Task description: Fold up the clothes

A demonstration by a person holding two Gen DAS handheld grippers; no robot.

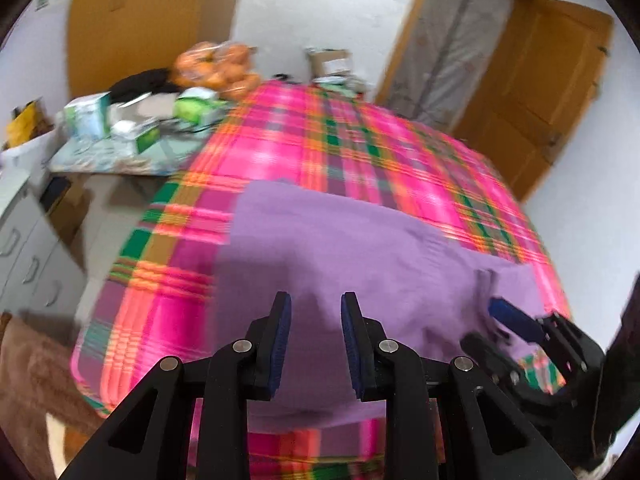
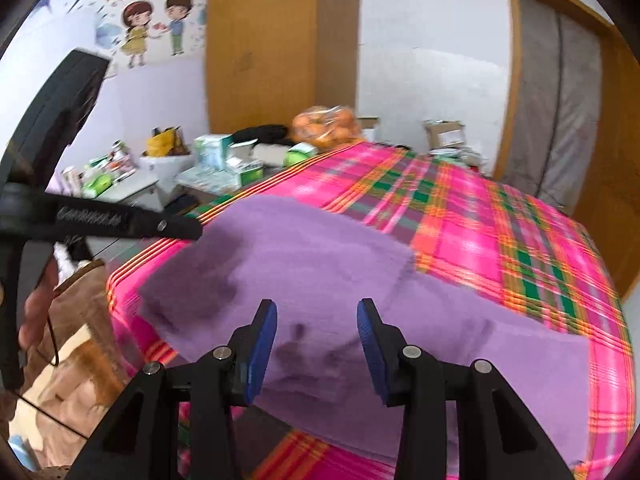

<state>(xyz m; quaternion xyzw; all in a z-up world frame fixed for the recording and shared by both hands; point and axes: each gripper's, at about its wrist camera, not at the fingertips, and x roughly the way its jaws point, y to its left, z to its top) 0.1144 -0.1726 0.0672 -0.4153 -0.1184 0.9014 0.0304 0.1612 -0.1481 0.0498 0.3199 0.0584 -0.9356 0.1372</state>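
A purple sweater [image 1: 340, 248] lies flat on a pink plaid blanket [image 1: 360, 140] that covers the bed. My left gripper [image 1: 316, 320] hovers open over the sweater's near edge with nothing between its fingers. In the same view my right gripper [image 1: 496, 330] is at the far right, over the sweater's right part, one blue pad [image 1: 512, 318] showing. In the right wrist view the sweater [image 2: 320, 264] fills the middle, with one part stretching right [image 2: 520, 352]. My right gripper [image 2: 316, 332] is open above it, holding nothing. The left gripper's black body [image 2: 100, 220] reaches in from the left.
A cluttered side table [image 1: 120, 160] with boxes and a bag of oranges [image 1: 216, 64] stands beyond the bed's far left corner. A grey drawer unit [image 1: 28, 248] is at left, a wooden door [image 1: 540, 92] at right. Brown cloth [image 2: 72, 320] lies at the left.
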